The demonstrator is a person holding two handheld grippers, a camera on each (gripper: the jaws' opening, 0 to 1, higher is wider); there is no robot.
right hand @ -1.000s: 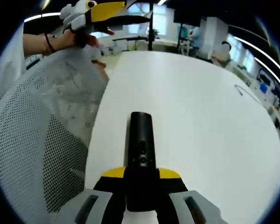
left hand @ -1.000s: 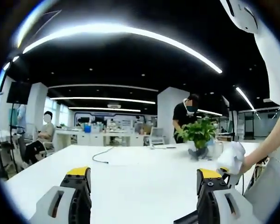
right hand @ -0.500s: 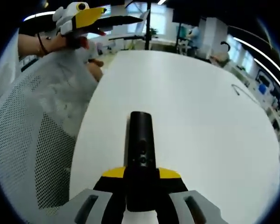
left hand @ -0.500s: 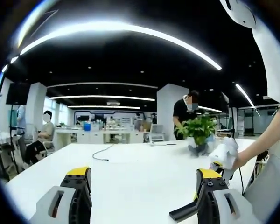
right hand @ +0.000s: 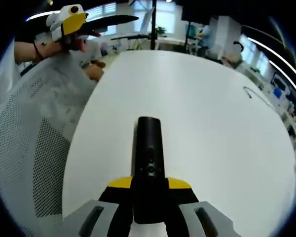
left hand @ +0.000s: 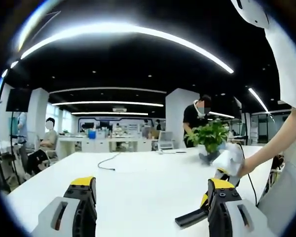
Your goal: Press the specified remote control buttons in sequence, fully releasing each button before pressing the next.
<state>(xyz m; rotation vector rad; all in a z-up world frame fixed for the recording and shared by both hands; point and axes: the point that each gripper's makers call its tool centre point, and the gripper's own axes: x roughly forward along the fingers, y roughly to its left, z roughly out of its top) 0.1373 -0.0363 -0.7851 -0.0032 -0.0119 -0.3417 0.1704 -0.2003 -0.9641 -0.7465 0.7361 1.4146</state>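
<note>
The right gripper pinches the black remote control at lower centre, above the white table. The left gripper (its jaws spread wide) holds nothing.

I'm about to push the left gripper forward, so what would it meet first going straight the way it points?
Probably nothing close: the left gripper stands open and points across bare white table. The cable lies far ahead to one side, the plant to the other. Depth is hard to judge here.
</note>
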